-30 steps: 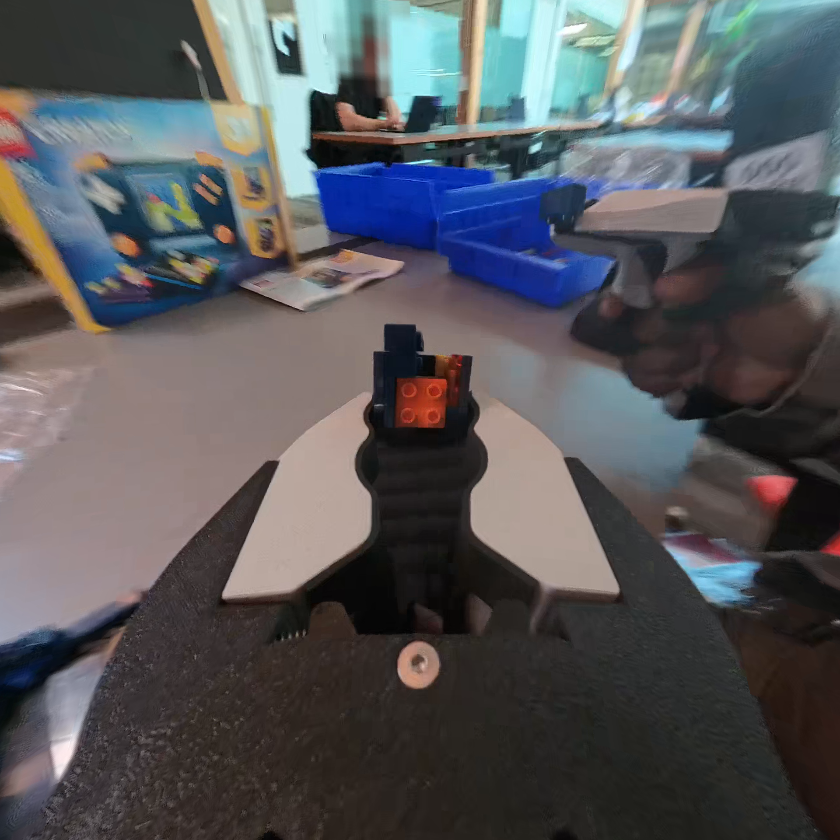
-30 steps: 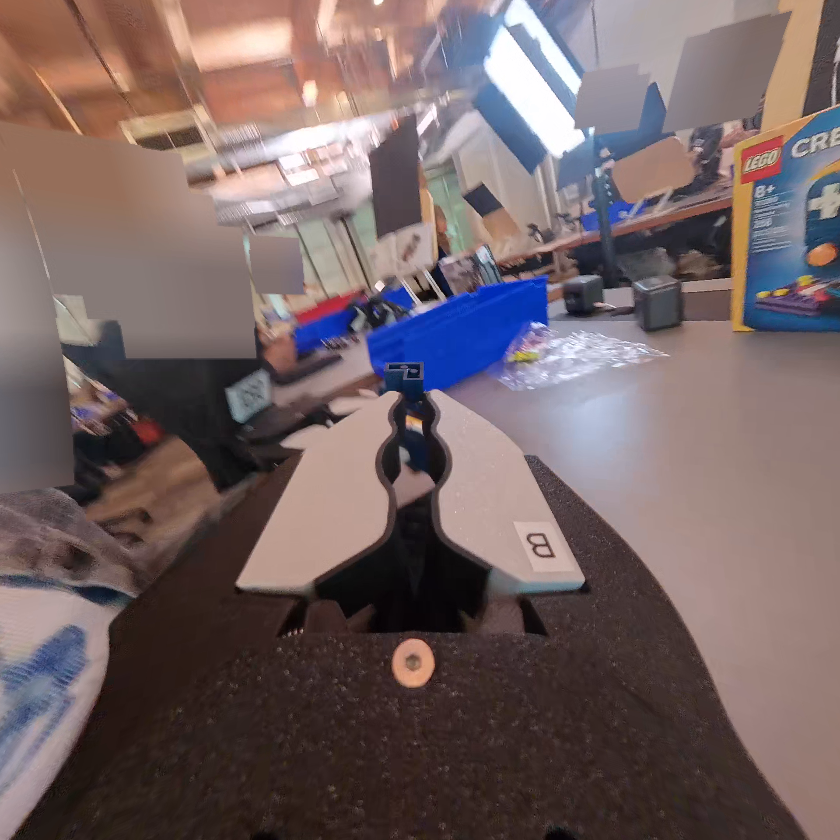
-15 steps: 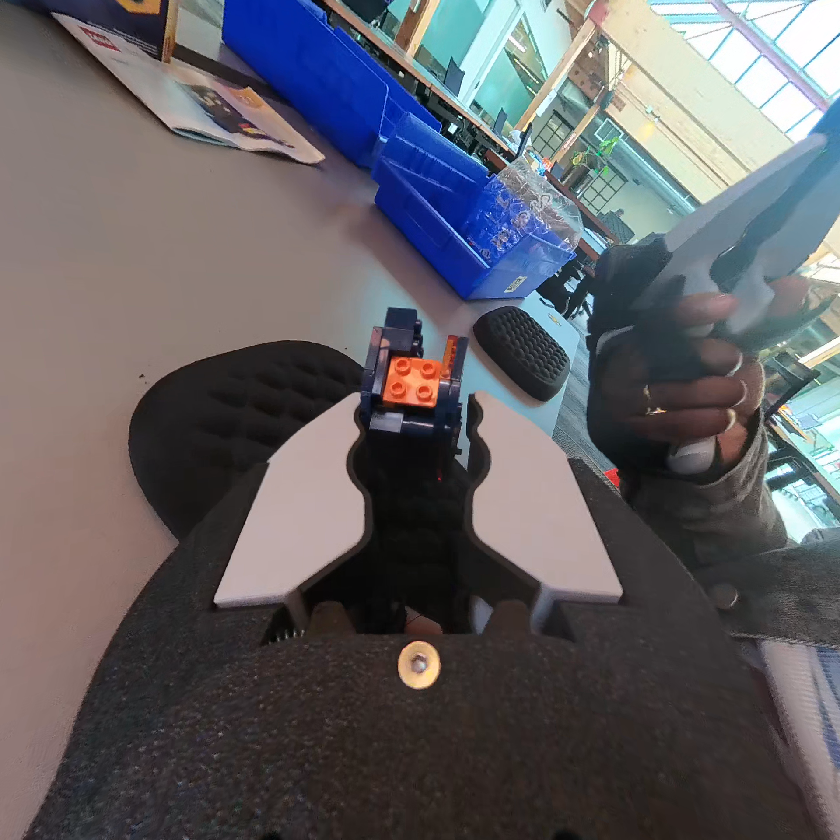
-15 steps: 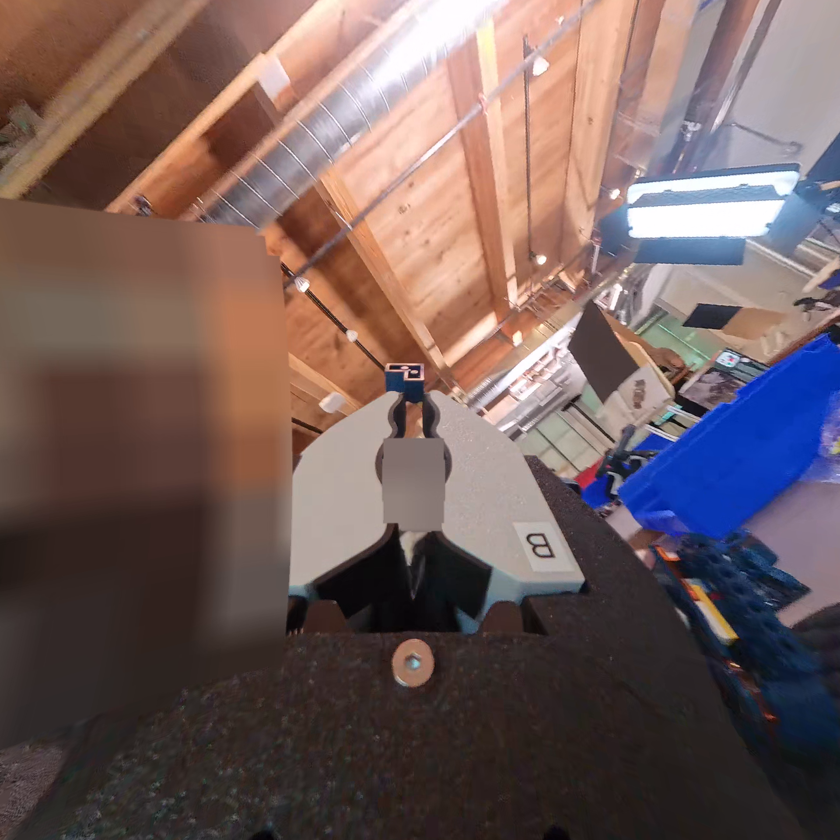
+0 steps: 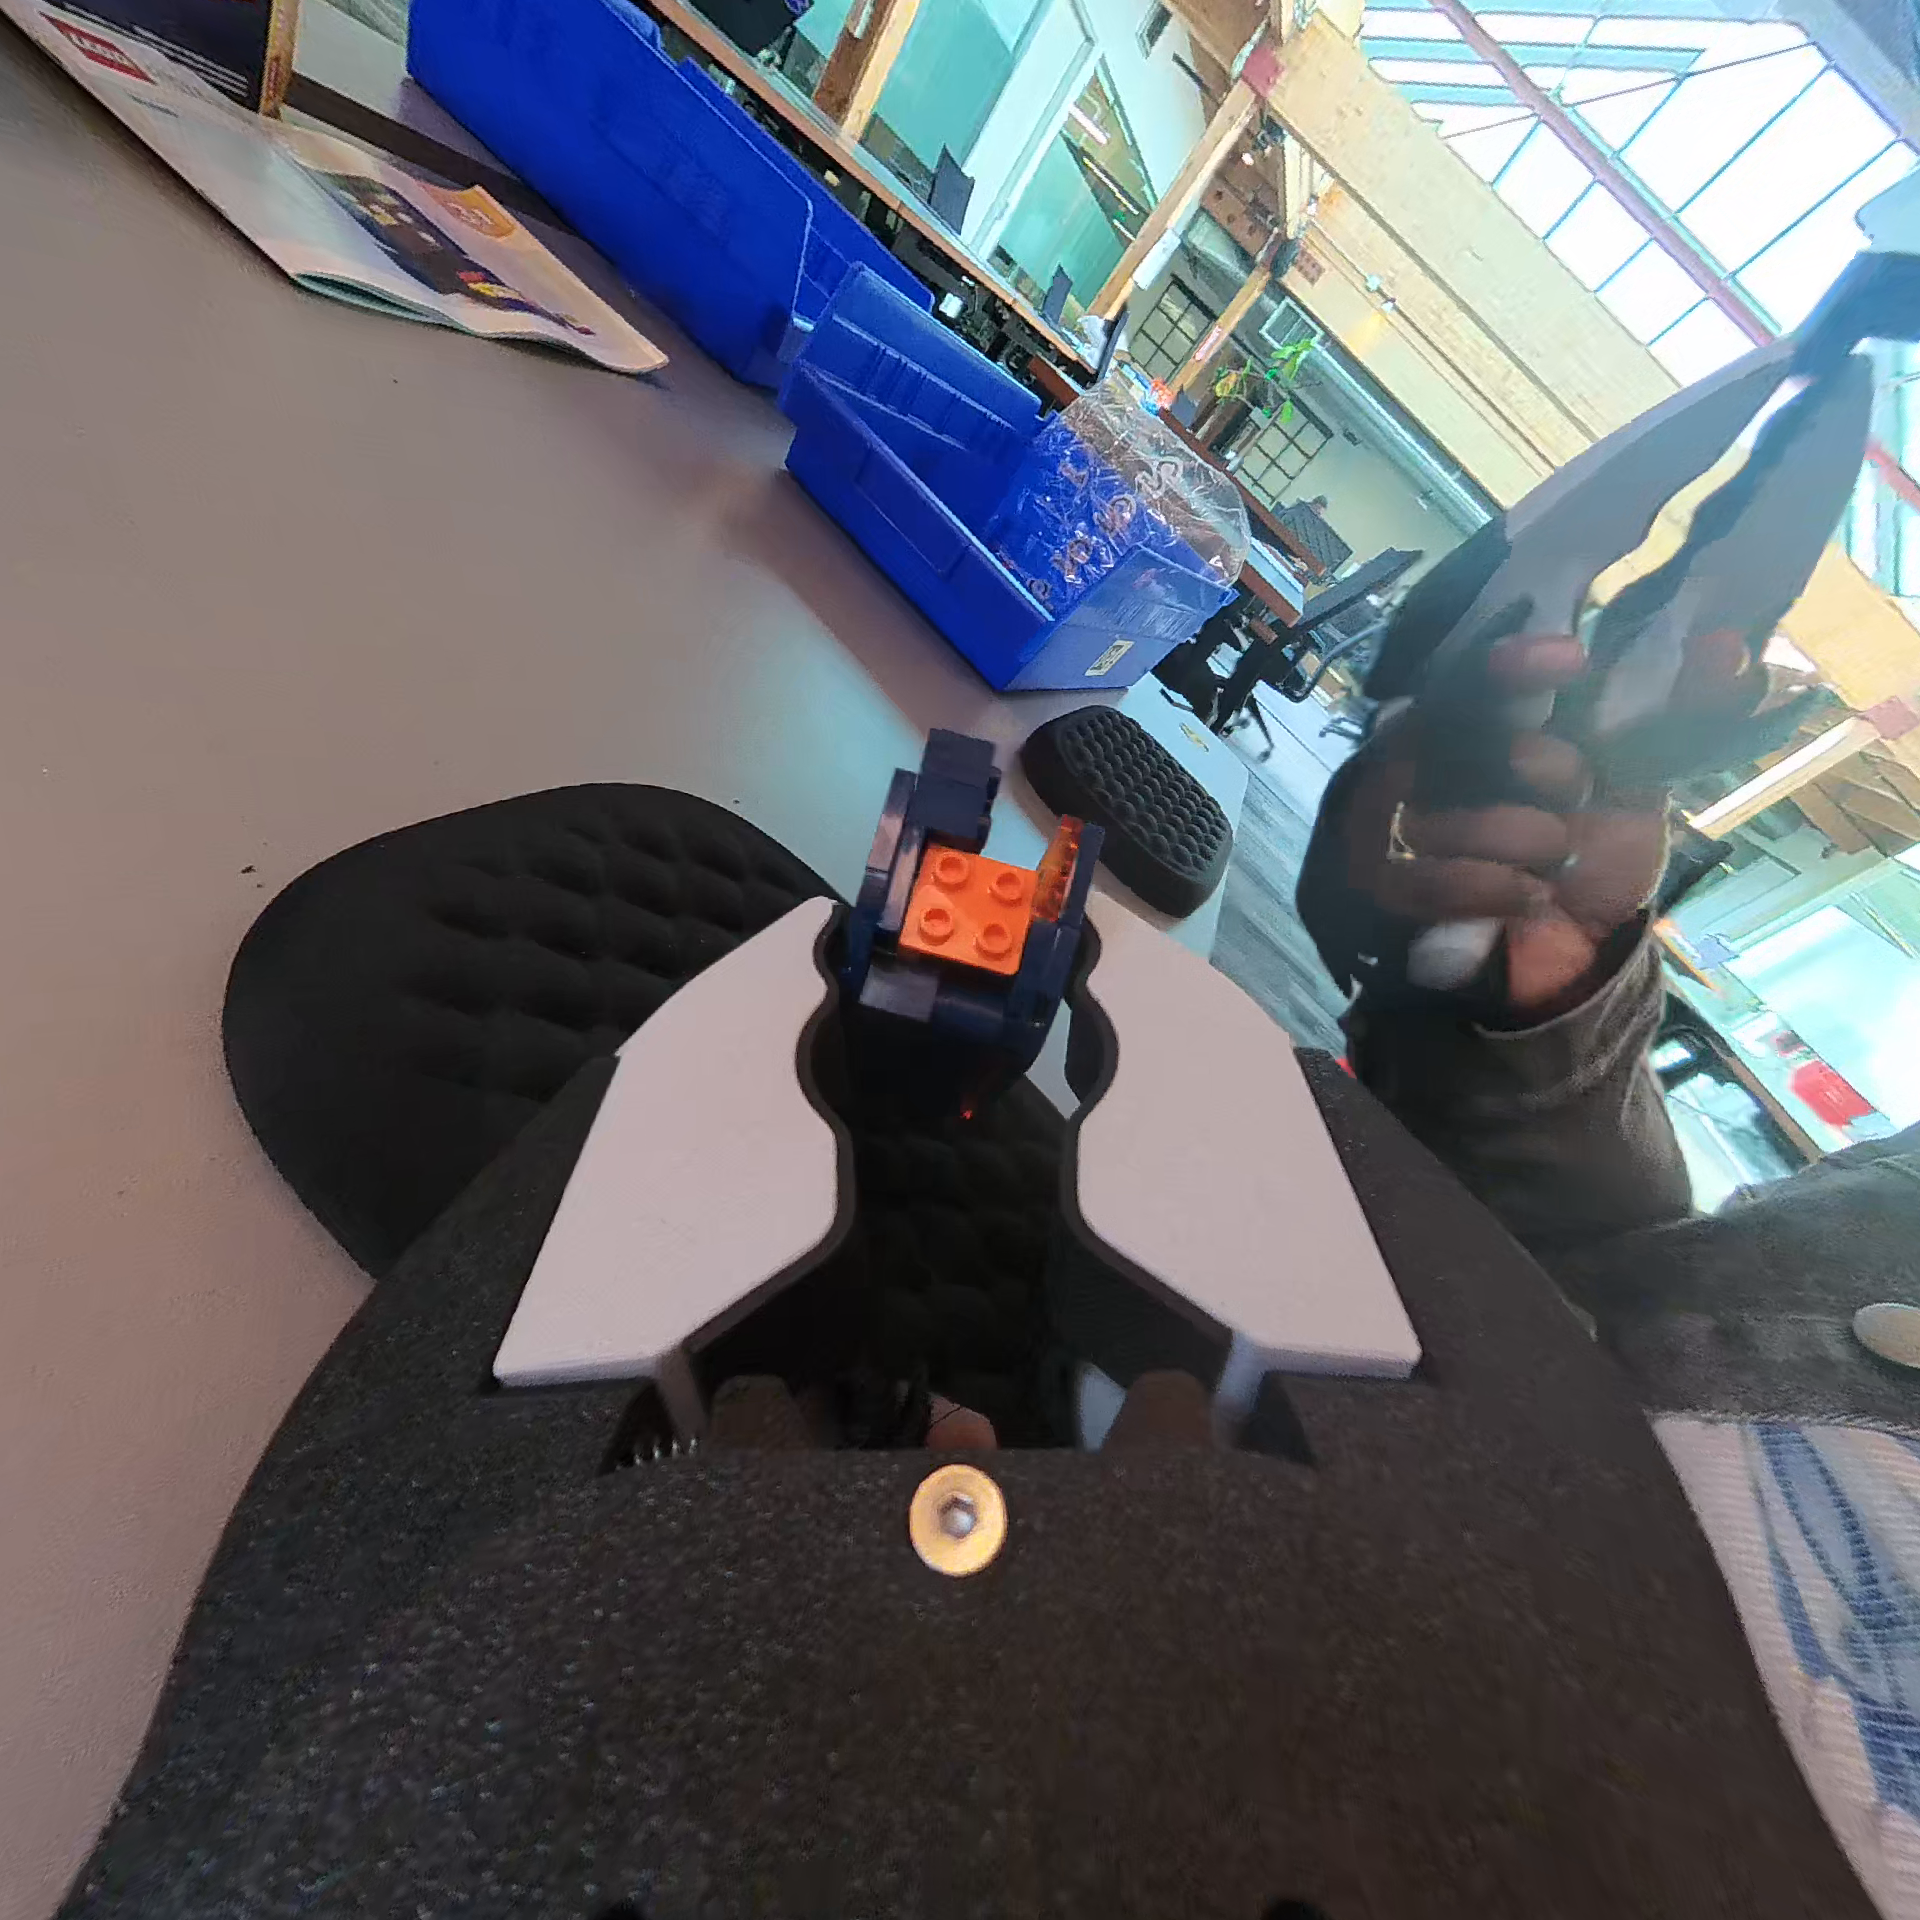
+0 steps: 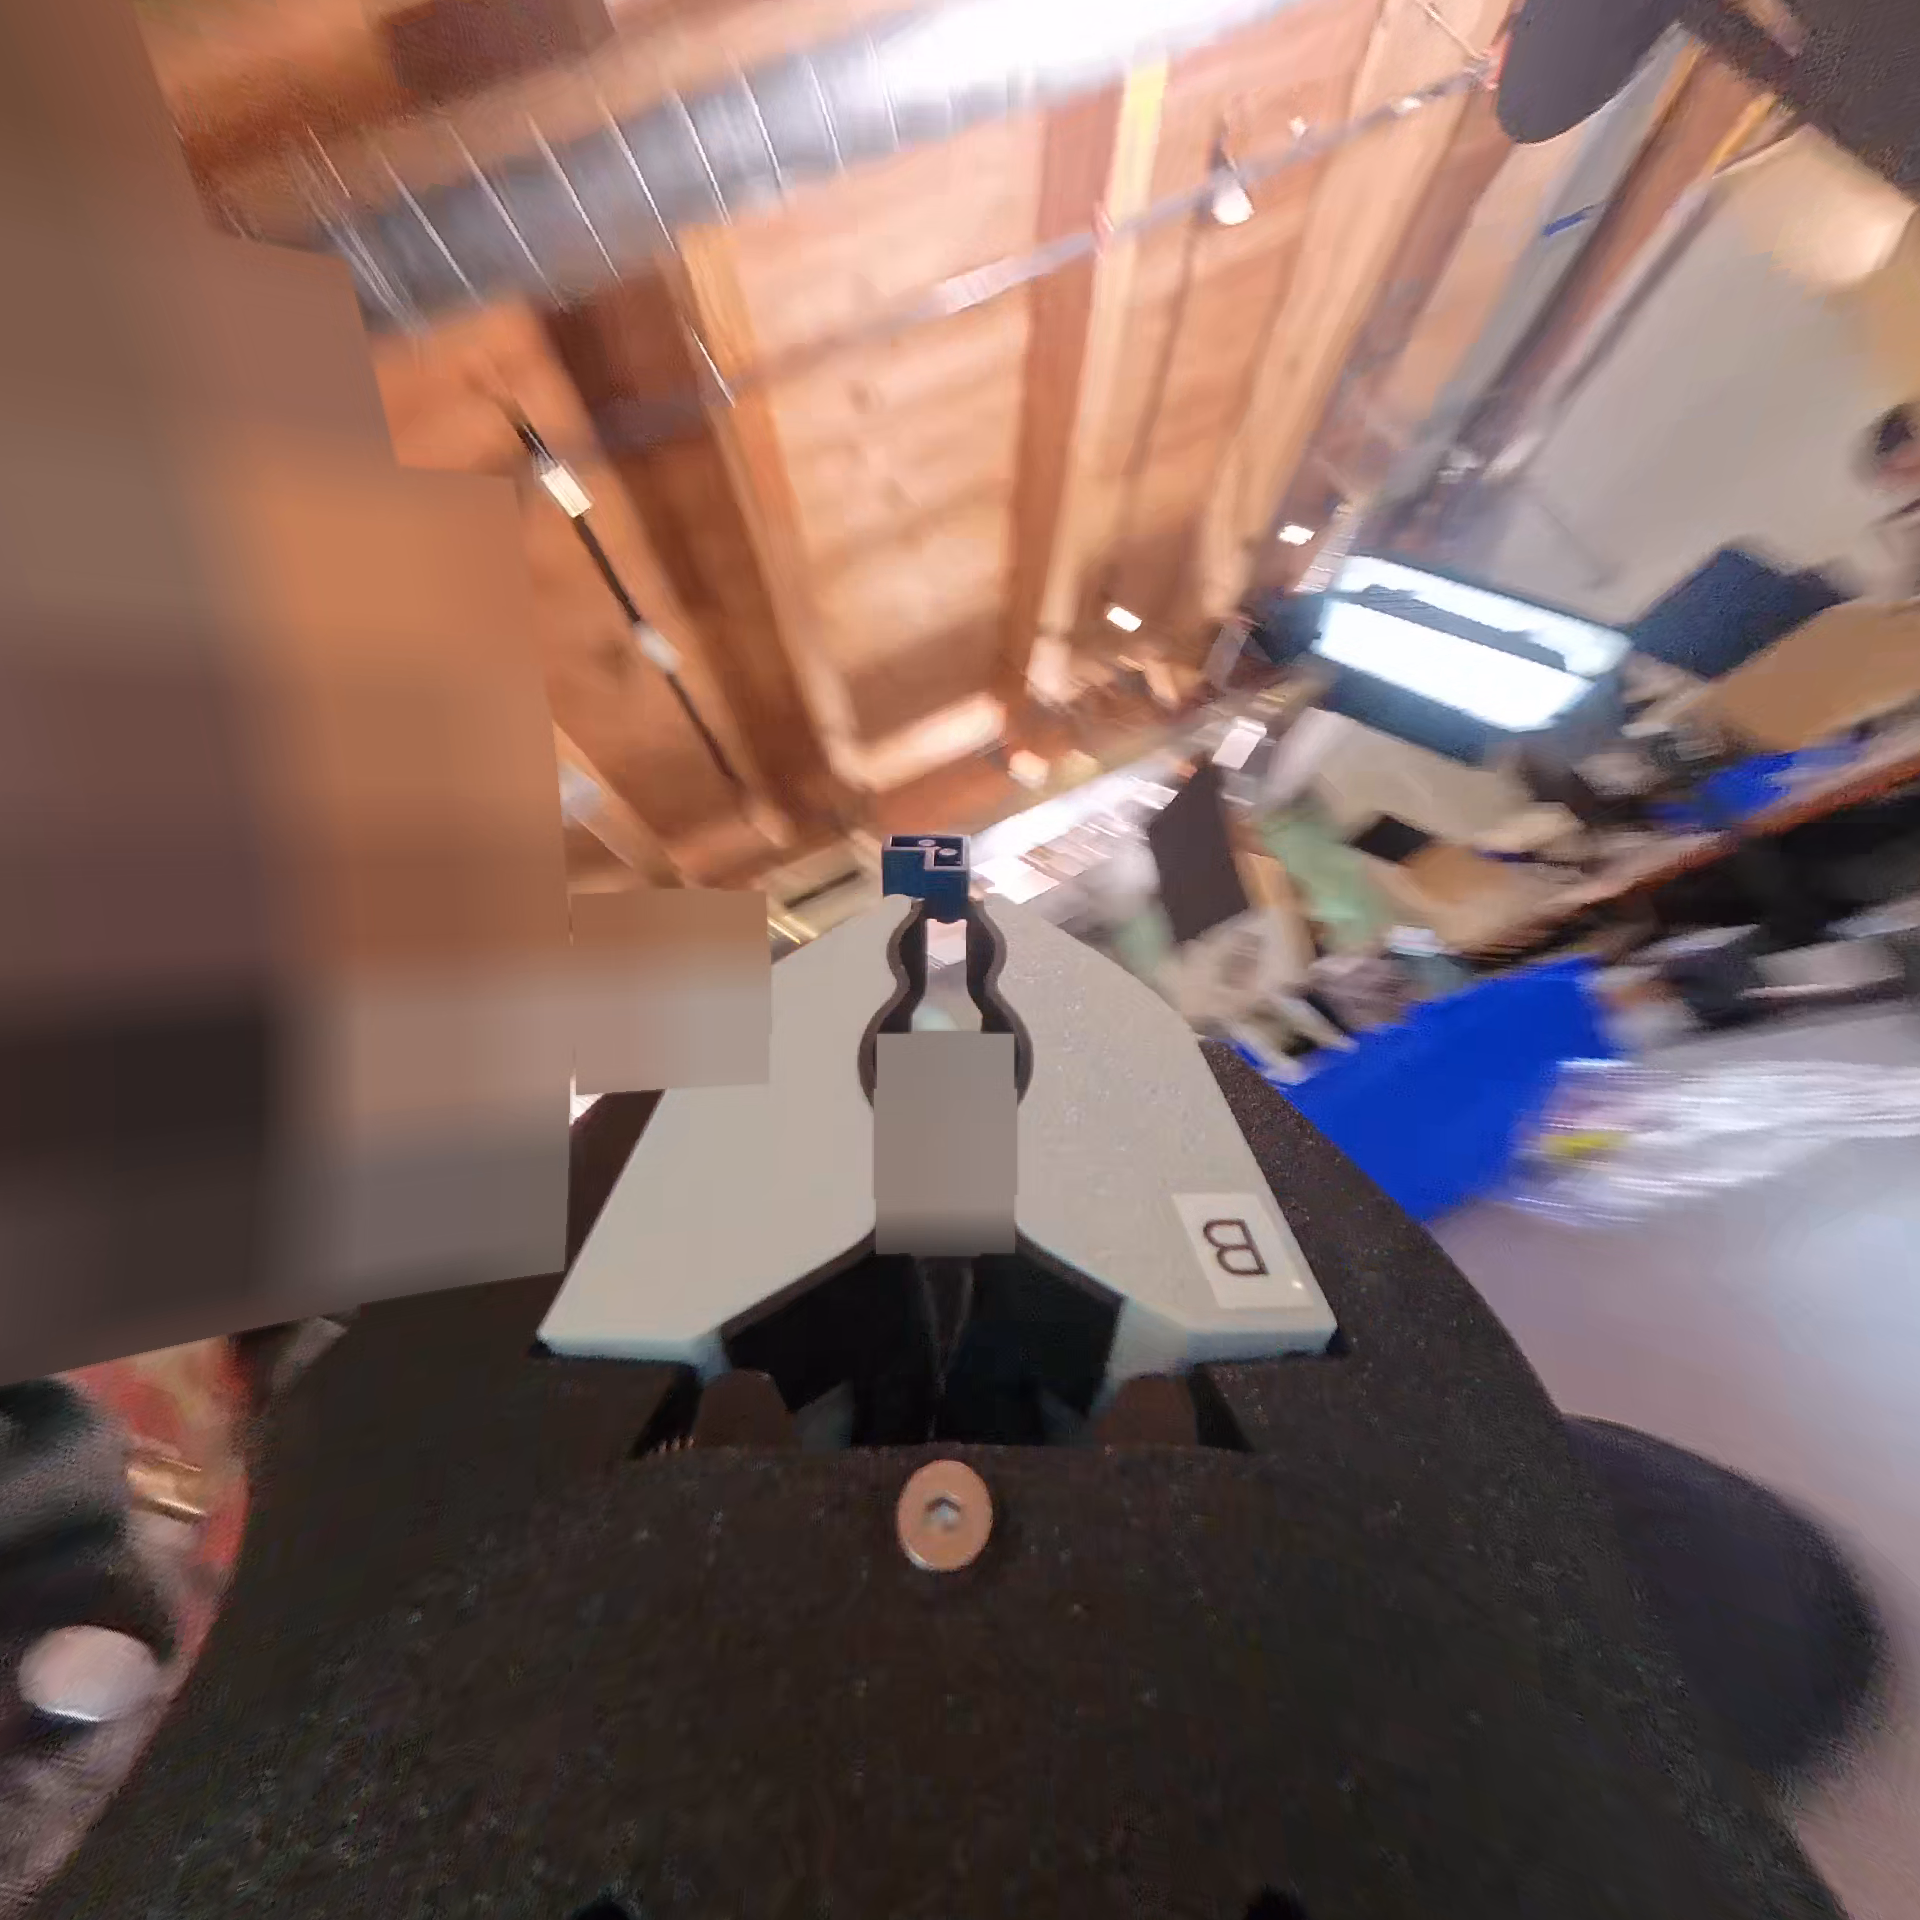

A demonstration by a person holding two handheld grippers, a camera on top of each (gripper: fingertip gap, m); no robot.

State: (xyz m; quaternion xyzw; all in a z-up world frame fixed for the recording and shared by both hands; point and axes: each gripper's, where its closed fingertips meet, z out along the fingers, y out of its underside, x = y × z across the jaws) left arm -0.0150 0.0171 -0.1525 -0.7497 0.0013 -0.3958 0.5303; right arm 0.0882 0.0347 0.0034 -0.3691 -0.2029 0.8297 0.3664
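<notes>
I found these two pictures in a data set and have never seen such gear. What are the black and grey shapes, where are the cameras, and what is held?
A person holds a two-finger gripper in each hand; each picture comes from a camera on one gripper, looking along its grey fingers.

Left wrist view: the left gripper is shut on a dark blue and orange brick assembly above a grey table. On the table lie a black pad, blue bins and a booklet. The person's hand lifts the other gripper.

Right wrist view: the right gripper pinches a small blue brick, pointing up at a wooden ceiling.
</notes>
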